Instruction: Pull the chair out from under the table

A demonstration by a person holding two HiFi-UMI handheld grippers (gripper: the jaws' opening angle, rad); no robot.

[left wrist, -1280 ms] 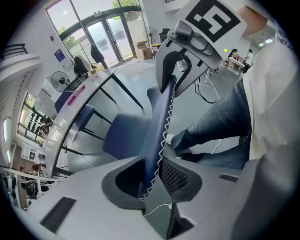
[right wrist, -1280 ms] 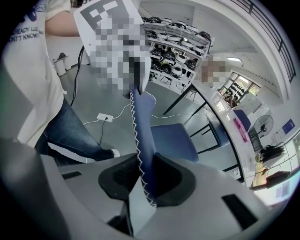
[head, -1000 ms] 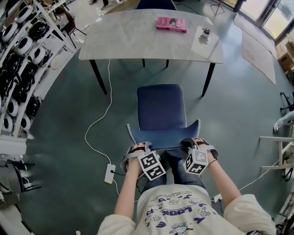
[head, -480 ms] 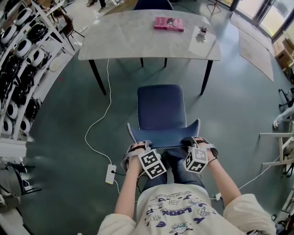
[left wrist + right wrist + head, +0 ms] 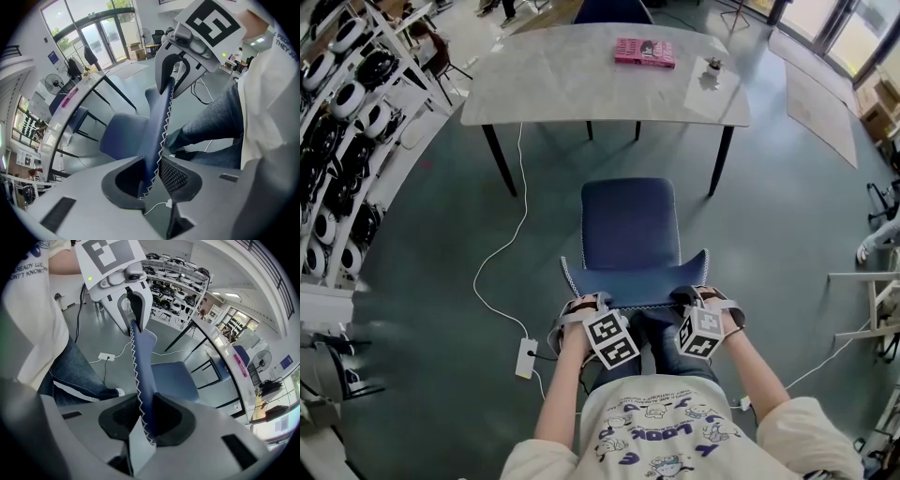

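**Teal floor, chair clear of the table**

Teal floor lies bare on both sides of the dark blue padded chair (image 5: 630,225) with white zigzag edge stitching. It stands out from the grey stone-look table (image 5: 572,89), with a strip of floor between seat front and table edge. The left gripper (image 5: 151,176) and the right gripper (image 5: 143,416) each clamp the backrest's top edge near a corner, jaws narrowly parted with pads pressed on the padding. A white cable (image 5: 502,253) trails along the floor left of the chair.
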